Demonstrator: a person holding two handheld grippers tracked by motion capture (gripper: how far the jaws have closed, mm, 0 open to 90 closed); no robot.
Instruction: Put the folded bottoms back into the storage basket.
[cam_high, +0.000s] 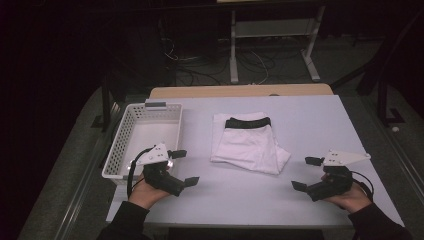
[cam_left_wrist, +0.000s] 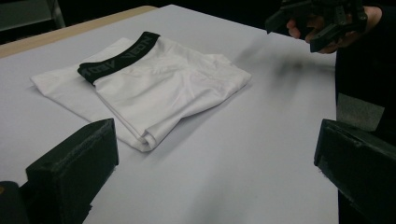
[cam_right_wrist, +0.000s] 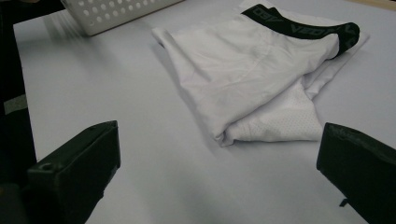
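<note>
Folded white shorts with a black lettered waistband lie in the middle of the table; they also lie ahead of both grippers. My left gripper hovers near the front left, beside the basket, its jaws wide apart with nothing between them. My right gripper sits at the front right, jaws equally wide and empty. Both point inward at the shorts, a short way off. In the left gripper view the right gripper is held by a hand at the top right.
A white perforated plastic basket stands at the table's left edge, empty inside; its corner is in the right gripper view. Beyond the table's far edge are a metal stand and cables on a dark floor.
</note>
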